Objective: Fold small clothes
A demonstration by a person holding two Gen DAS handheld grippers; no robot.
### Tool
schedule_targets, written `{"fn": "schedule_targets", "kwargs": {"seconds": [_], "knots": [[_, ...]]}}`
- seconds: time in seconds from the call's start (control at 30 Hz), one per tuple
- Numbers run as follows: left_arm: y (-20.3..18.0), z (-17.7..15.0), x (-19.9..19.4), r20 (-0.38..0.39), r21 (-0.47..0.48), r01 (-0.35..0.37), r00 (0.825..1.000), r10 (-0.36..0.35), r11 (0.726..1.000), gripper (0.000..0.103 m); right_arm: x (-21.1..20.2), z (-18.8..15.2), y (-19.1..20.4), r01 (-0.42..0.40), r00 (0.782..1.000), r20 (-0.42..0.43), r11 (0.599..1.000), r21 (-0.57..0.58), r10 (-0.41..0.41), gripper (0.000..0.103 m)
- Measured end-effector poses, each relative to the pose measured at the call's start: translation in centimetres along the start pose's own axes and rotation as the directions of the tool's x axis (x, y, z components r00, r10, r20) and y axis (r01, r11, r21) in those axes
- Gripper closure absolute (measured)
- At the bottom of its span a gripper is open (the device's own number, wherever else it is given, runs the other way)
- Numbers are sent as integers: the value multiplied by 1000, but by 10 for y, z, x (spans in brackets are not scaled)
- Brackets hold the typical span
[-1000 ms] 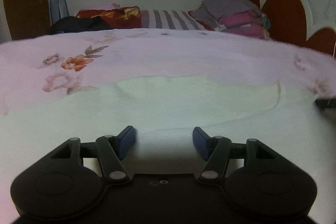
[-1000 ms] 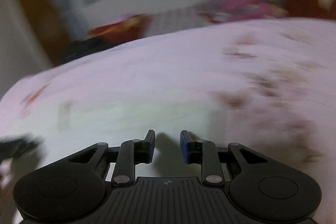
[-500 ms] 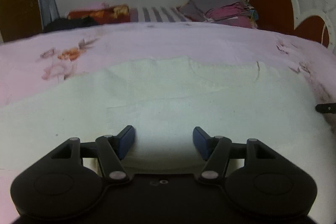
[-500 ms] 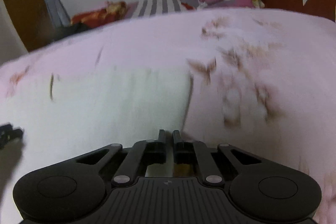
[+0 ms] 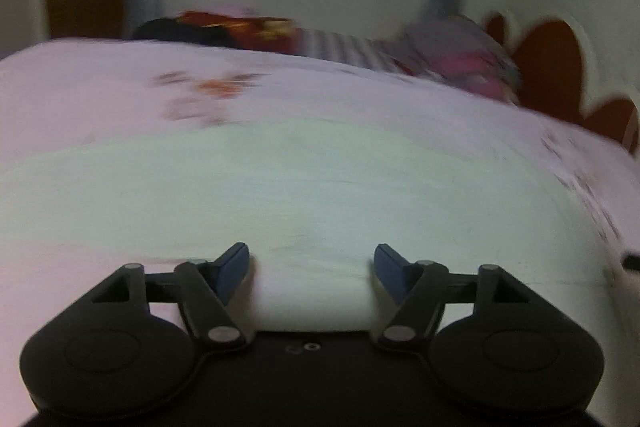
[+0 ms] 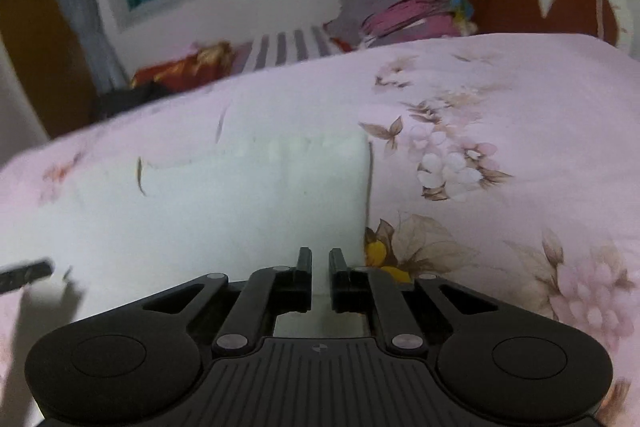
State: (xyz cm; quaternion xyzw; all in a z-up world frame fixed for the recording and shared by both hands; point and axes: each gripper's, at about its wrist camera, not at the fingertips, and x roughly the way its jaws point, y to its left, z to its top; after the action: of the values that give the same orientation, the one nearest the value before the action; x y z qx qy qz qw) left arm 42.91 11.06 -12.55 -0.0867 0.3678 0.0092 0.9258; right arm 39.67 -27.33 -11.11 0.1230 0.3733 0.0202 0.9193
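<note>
Cloth [image 6: 224, 219] lies flat on the bed [image 6: 500, 99], its edge at my 12 o'clock now clamped by the right hand-held gripper [image 6: 320, 263] that closed a second ago, while the left hand-held gripper [image 5: 312, 259] stays apart, so I judge folding can begin.

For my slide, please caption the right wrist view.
Right hand-held gripper pinches the white cloth edge on the floral sheet.
</note>
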Motion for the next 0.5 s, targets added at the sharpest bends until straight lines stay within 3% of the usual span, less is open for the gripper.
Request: {"fn": "schedule_targets", "kwargs": {"seconds": [0.07, 0.1, 0.13, 0.17, 0.23, 0.3, 0.4, 0.5], "knots": [[40, -3, -15, 13, -75, -48, 999, 49, 996, 33, -3, -3, 2, -20, 1000, -7, 999, 46, 21, 94], [64, -5, -25, 22, -121, -89, 995, 93, 989, 30, -4, -5, 3, -33, 999, -15, 997, 63, 34, 81], [86, -7, -33, 37, -164, -130, 990, 138, 978, 27, -5, -7, 7, -33, 999, -23, 997, 74, 35, 57], [111, -9, -42, 57, -216, -173, 980, 190, 961, 18, -7, -10, 10, -26, 999, -20, 996, 83, 28, 48], [165, -12, -58, 71, -348, -232, 960, 272, 908, 14, -11, -14, 17, -38, 999, 2, 995, 90, 38, 45], [217, -13, -67, 51, -481, -228, 957, 287, 847, 20, -14, -15, 24, -62, 998, 12, 992, 108, 61, 45], [277, -14, -68, 53, -640, -163, 966, 254, 751, 32, -14, -14, 35, -45, 999, 28, 993, 111, 42, 46], [314, -15, -63, 88, -750, -81, 971, 220, 657, 35, -11, -9, 44, -10, 1000, 14, 992, 128, 8, 46]]}}
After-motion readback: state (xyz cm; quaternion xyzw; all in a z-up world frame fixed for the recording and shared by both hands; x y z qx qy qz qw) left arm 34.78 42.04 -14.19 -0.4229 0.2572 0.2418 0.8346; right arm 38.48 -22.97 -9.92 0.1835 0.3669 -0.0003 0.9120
